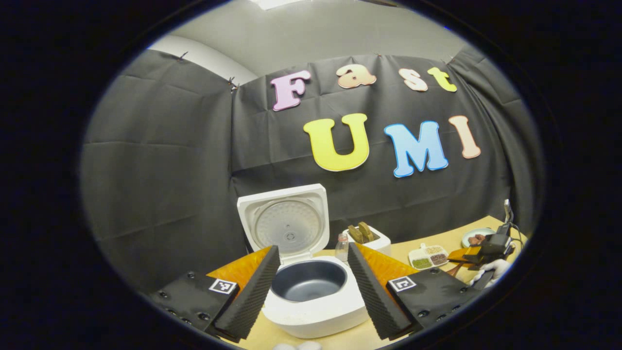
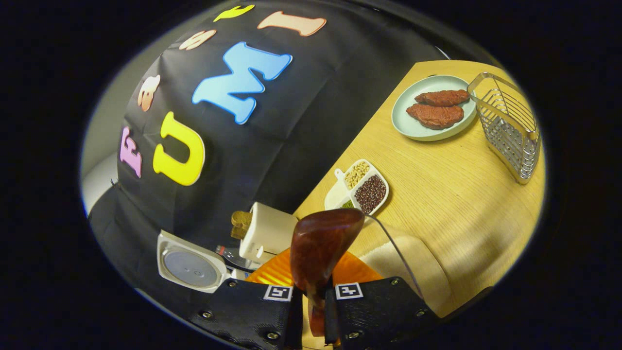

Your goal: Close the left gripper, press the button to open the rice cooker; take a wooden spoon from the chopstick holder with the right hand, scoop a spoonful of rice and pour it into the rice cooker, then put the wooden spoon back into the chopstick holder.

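your right gripper (image 2: 315,311) clenched the wooden spoon (image 2: 318,248).
your left gripper (image 1: 311,287) stood released before the open rice cooker (image 1: 311,287).

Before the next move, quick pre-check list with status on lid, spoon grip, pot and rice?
1. Rice cooker lid open: ok.
2. Inner pot unobstructed, left hand-held gripper fingers spread either side of it: ok.
3. Right hand-held gripper clamped on wooden spoon: ok.
4. Rice in the spoon bowl: cannot tell, its back faces the camera.
5. Rice container just beyond the spoon: ok.
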